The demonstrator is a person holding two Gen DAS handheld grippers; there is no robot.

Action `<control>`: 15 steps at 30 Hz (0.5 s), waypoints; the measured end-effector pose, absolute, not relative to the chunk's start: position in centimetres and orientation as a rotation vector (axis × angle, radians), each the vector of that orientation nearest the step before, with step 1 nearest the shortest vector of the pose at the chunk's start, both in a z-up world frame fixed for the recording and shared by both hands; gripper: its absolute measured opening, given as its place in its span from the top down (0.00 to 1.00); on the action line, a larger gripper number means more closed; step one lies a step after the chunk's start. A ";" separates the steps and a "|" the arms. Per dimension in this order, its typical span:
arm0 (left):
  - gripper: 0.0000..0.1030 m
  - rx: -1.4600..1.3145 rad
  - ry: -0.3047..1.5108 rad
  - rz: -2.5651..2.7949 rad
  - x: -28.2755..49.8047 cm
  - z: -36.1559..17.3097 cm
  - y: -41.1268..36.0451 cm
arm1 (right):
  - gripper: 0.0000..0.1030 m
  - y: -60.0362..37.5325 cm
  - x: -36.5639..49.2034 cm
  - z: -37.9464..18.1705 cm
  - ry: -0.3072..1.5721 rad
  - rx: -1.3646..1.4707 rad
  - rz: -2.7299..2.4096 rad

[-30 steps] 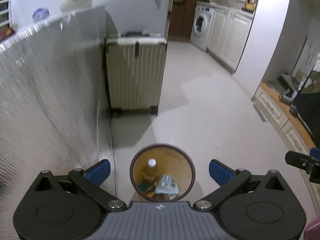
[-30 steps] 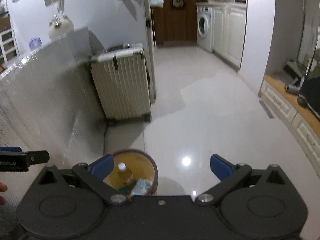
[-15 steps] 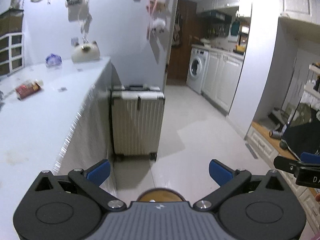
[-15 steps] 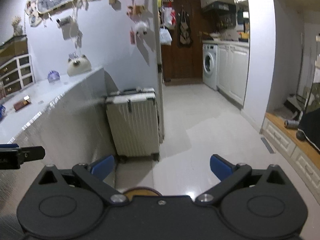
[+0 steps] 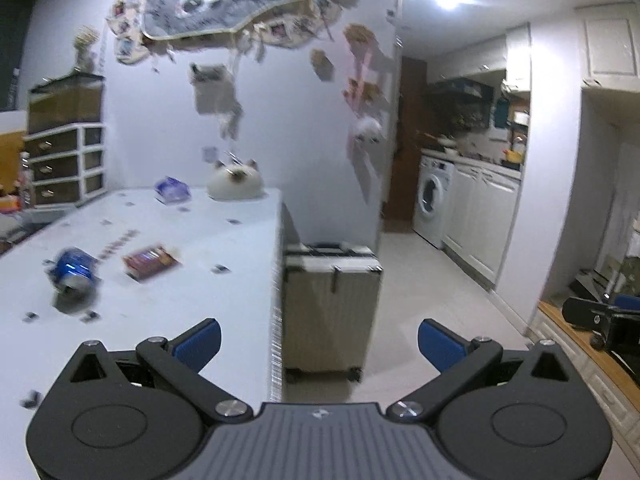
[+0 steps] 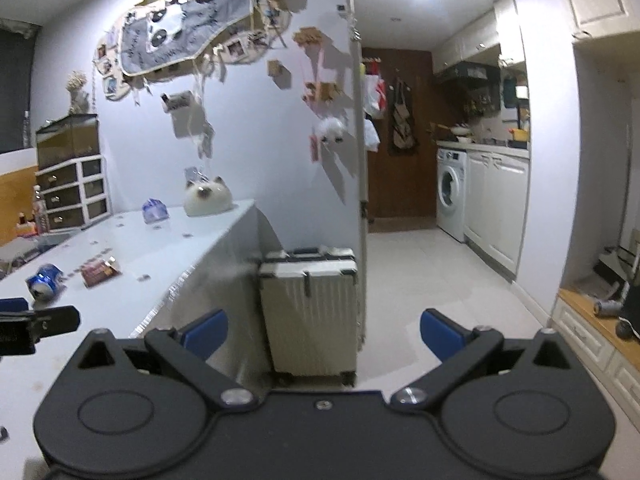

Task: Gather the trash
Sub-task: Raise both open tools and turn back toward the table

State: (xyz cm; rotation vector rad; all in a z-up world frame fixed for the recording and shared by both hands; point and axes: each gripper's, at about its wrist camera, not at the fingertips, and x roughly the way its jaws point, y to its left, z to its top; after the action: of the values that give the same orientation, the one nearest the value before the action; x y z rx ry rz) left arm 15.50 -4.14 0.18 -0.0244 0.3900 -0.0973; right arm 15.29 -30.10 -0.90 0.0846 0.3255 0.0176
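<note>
Blue can (image 5: 74, 276): on its side on the white surface (image 5: 180, 280), just left of a red packet (image 5: 150, 262), ahead-left of left gripper (image 5: 318, 338), the nearer; both grippers' fingers wide, empty.

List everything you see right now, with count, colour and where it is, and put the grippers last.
table: one, white top, left side of the room
crushed can: one, blue, lying on the table near the left edge
snack wrapper: one, reddish, on the table just right of the can
small packet: one, bluish, far end of the table
cat-face ornament: one, cream, far end of the table by the wall
suitcase: one, cream, upright on the floor at the table's end
drawer unit: one, white frame, by the left wall
washing machine: one, white, in the kitchen at the back
left gripper: one, black with blue pads, open, empty
right gripper: one, black with blue pads, open, empty
</note>
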 end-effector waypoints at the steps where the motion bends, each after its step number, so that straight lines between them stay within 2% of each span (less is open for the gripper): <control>1: 0.00 -0.027 0.384 -0.088 15.5 0.6 -3.4 | 0.00 -29.6 15.6 -0.5 0.323 0.085 0.029; 15: 0.00 -0.031 0.361 0.096 17.1 4.2 8.6 | 0.00 -20.1 20.8 3.8 0.295 0.046 0.148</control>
State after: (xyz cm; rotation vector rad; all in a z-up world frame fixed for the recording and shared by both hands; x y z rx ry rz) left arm 17.12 8.61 4.18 -0.0310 0.3609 0.0963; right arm 20.81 -20.06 3.79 0.0462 0.2952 0.1481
